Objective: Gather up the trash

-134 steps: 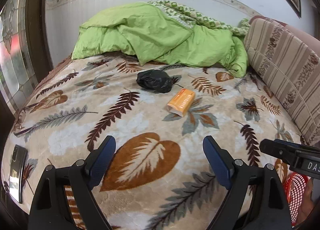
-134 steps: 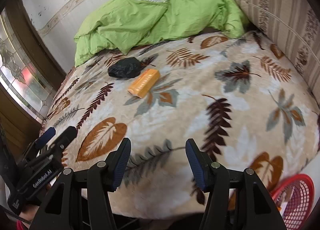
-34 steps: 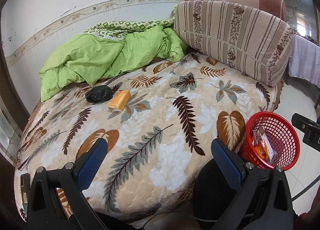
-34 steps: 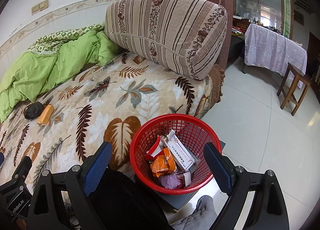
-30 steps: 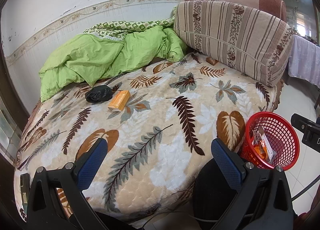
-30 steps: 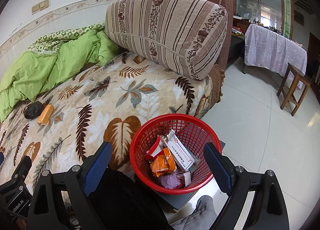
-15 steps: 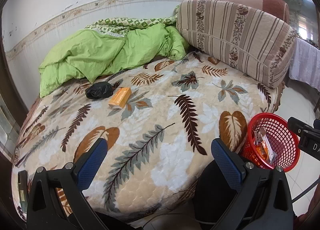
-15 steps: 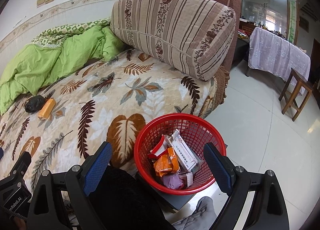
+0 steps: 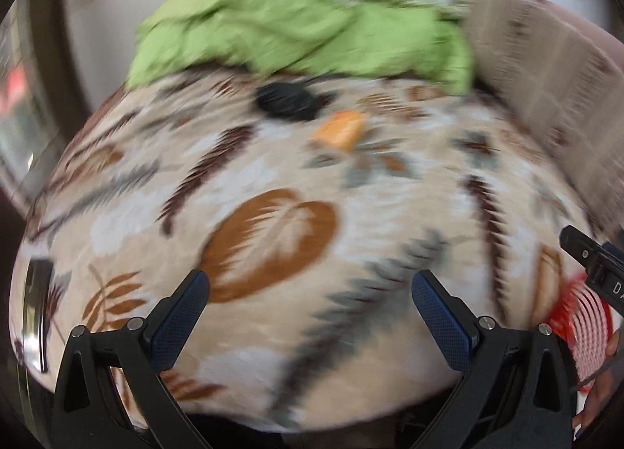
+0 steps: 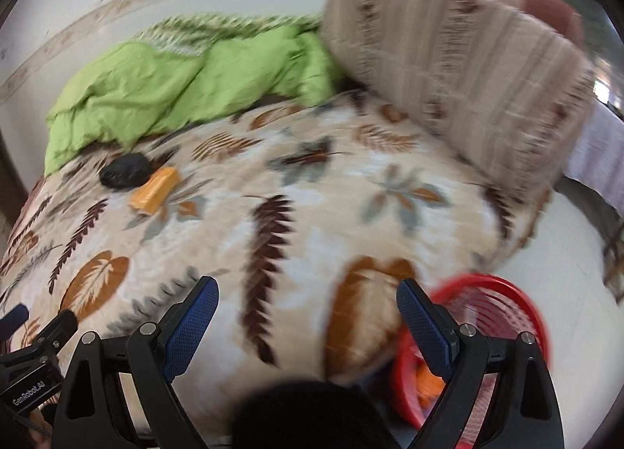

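A crumpled black bag (image 9: 286, 101) and an orange box (image 9: 339, 130) lie side by side on the leaf-patterned bed (image 9: 273, 215), near the green quilt. Both also show in the right wrist view, the bag (image 10: 125, 171) and the box (image 10: 155, 189) at the left. My left gripper (image 9: 311, 314) is open and empty over the bed's near edge. My right gripper (image 10: 308, 322) is open and empty, further right. A red basket (image 10: 503, 316) with trash in it stands on the floor beside the bed; it also shows in the left wrist view (image 9: 585, 326). Both views are blurred.
A green quilt (image 9: 296, 39) is heaped at the far side of the bed. A striped bolster (image 10: 460, 70) lies along the right side. A dark phone (image 9: 35, 312) lies at the bed's left edge. A dark cushion (image 10: 308, 414) is below my right gripper.
Both grippers have swung left, back towards the bed. The bag and box look nearer in the left wrist view. The red basket has slid to the right edge of both views.
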The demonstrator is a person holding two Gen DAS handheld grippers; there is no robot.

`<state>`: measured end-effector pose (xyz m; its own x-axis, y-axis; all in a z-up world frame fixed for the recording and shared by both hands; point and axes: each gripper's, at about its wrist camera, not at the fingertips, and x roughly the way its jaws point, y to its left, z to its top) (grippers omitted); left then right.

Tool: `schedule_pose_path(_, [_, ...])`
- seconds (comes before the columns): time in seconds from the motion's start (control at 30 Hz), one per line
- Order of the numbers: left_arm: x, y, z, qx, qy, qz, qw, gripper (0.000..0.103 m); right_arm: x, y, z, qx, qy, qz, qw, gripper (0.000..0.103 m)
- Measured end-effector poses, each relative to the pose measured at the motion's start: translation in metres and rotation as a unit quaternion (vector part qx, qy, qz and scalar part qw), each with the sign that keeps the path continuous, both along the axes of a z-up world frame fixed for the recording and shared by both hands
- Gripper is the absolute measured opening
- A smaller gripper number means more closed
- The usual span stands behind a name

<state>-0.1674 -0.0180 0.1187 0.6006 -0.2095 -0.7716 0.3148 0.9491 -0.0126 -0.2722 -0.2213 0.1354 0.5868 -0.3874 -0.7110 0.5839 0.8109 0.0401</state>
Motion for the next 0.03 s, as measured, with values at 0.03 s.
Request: schedule_pose_path(0.03, [0.0112,0.0049,-0.0058,0.004,0.010,0.017,0.9998,0.103,0.0186,0.0010,-0.0053,0.007,0.009,0.009,1.000,0.094])
